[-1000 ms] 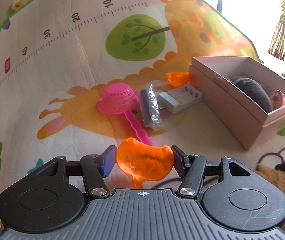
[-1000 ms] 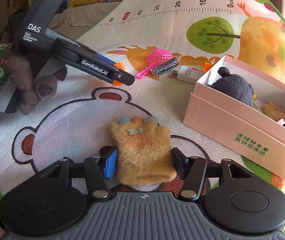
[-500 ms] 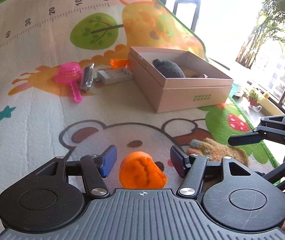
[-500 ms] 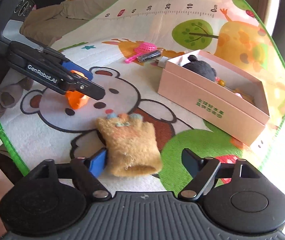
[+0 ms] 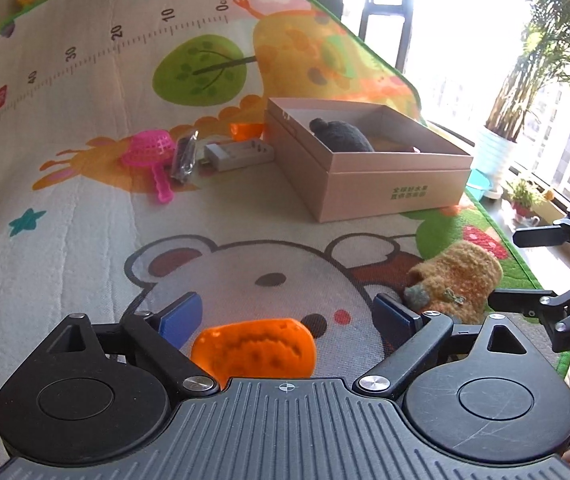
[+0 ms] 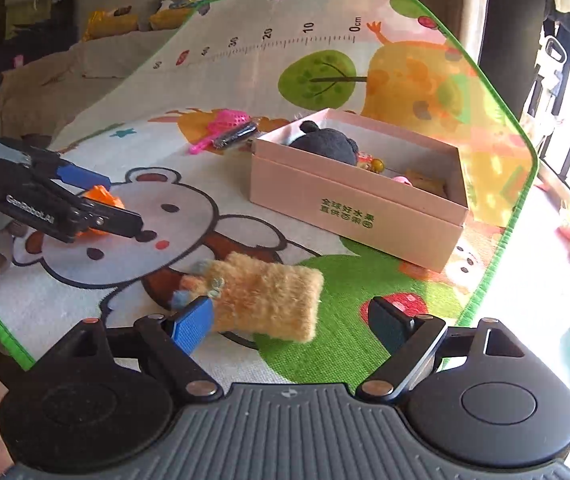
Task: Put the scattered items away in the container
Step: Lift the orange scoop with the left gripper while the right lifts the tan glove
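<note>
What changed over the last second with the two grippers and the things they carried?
Both jaws have just been opening: the left gripper let go of the orange toy, the right gripper released the fuzzy mitten; both lie on the mat, short of the box. Pink sieve unchanged.

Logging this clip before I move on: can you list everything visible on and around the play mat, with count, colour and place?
play mat: 1, cartoon print, green-edged, under everything
box: 1, pink cardboard, open, far right of mat
dark plush: 1, dark grey, inside box
orange toy: 1, orange, on mat between left jaws, untouched
fuzzy glove: 1, tan, on mat between right jaws
strainer: 1, pink, mid-mat
dark packet: 1, black, beside strainer
white tray: 1, white, left of box
orange piece: 1, orange, behind tray
potted palm: 1, green, by window
left hand-held gripper: 1, black, open
right hand-held gripper: 1, black, open
</note>
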`<state>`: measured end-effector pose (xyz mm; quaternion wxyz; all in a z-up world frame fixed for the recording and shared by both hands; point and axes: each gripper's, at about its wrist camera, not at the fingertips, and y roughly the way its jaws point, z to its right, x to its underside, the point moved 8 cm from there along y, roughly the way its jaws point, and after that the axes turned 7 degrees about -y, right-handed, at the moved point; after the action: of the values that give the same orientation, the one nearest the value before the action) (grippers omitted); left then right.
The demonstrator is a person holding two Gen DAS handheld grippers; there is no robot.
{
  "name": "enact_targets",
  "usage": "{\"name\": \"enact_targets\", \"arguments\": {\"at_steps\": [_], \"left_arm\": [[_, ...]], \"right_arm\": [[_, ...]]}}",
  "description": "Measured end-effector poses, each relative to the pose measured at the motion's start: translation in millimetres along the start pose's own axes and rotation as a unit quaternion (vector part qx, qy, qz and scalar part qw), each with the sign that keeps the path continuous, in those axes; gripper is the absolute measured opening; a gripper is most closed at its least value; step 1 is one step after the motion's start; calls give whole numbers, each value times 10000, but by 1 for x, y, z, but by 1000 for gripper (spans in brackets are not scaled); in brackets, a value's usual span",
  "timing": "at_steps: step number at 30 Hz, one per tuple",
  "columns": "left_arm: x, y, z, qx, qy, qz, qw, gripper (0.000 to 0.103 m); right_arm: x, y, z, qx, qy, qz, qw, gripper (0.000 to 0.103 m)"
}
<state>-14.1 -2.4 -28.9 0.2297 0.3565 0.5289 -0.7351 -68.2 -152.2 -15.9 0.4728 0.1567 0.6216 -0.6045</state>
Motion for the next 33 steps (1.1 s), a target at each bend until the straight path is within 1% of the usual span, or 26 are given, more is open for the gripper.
{"name": "enact_targets", "arguments": {"at_steps": [1, 3, 5, 7, 8, 10, 11, 14, 15, 22, 27, 29, 33], "left_arm": [[1, 2, -1, -50, -34, 0, 10000, 97], [5, 7, -2, -107, -160, -4, 9998, 97], [9, 12, -2, -127, -280, -23, 9995, 97], [11, 14, 0, -195, -213, -61, 9996, 97], [11, 13, 1, -183, -189, -16, 9997, 98], [11, 12, 0, -167, -220, -19, 9996, 98], [11, 12, -2, -167, -264, -32, 9995, 98], [11, 12, -5, -143, -399, -10, 9991, 99], [11, 11, -6, -144, -412, -7, 9990, 99], [11, 12, -6, -172, -448, -19, 9988, 100], [13, 14, -3, -227, -336, -86, 9991, 103], [14, 16, 0, -294, -207, -139, 9993, 103], [17, 19, 5, -478, 76, -235, 9986, 103]], "right_arm": [[-1, 2, -2, -80, 39, 32, 10000, 90], [-4, 14, -5, -192, 155, -58, 9997, 90], [-4, 27, -5, -159, 266, -270, 9992, 90], [-5, 35, -5, -106, 264, -378, 9989, 90], [-6, 37, -7, -76, 222, -400, 9989, 90], [-7, 37, -10, -93, 165, -413, 9990, 84], [-7, 37, -12, -144, 168, -427, 9988, 74], [-8, 33, -15, -125, 66, -416, 9990, 65], [-8, 33, -15, -106, 42, -409, 9991, 63], [-7, 36, -7, -4, 229, -412, 9989, 64], [-4, 37, -2, 64, 391, -382, 9985, 72], [-2, 36, -1, 101, 415, -366, 9984, 74], [4, 30, 2, 142, 440, -352, 9983, 83]]}}
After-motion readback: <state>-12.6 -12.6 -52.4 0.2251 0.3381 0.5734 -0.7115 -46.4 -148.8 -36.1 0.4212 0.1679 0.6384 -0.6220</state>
